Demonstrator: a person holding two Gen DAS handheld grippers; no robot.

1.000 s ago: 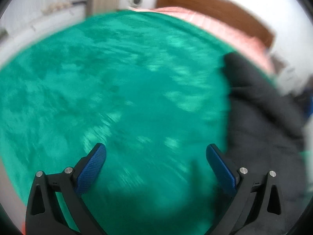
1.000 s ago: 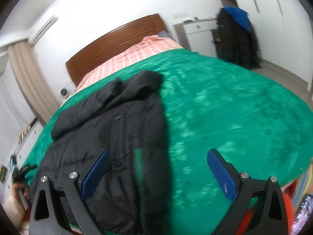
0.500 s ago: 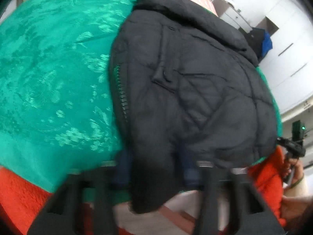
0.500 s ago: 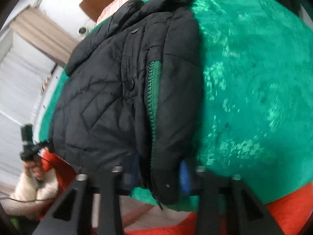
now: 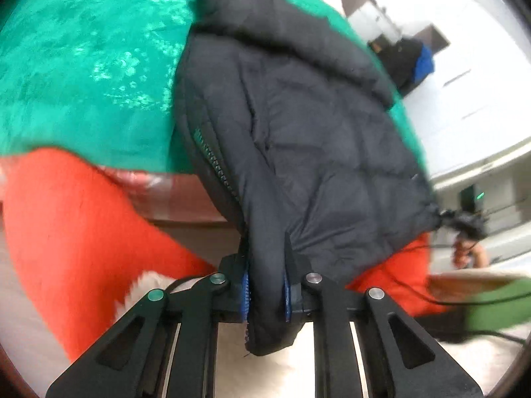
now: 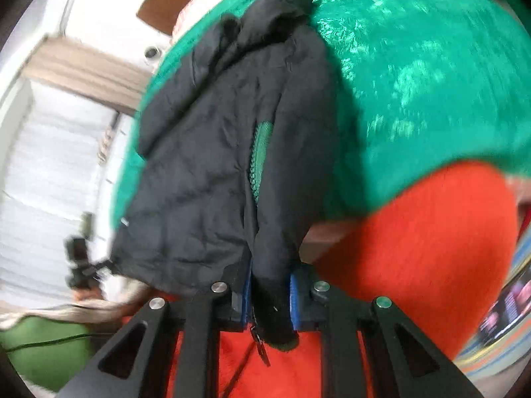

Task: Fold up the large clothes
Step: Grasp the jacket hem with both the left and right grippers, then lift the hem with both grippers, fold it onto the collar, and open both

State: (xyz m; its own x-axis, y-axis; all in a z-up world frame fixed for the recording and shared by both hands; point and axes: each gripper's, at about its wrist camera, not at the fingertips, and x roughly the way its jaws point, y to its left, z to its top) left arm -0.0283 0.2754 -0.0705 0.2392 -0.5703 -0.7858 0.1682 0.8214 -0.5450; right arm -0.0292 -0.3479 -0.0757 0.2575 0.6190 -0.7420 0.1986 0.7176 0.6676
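A black quilted puffer jacket (image 5: 308, 126) with a green-lined zipper lies on a green bedspread (image 5: 83, 66), its hem hanging over the bed's near edge. My left gripper (image 5: 265, 293) is shut on one bottom corner of the hem, the fabric pinched between its blue pads. In the right wrist view the same jacket (image 6: 212, 152) runs away from me toward its collar. There my right gripper (image 6: 270, 301) is shut on the other hem corner beside the zipper, with a zipper pull dangling below the pads.
An orange blanket (image 5: 83, 232) hangs below the green bedspread (image 6: 431, 83) at the bed's near edge. A wooden headboard (image 6: 159, 3) stands at the far end. White wardrobes (image 5: 464, 66) with a dark coat lie beyond. A person's hand (image 6: 83, 285) holds a black device.
Both grippers went from open above the bed to shut on the jacket's hem corners. Both have since pulled back toward the bed's near edge, drawing the hem off it.
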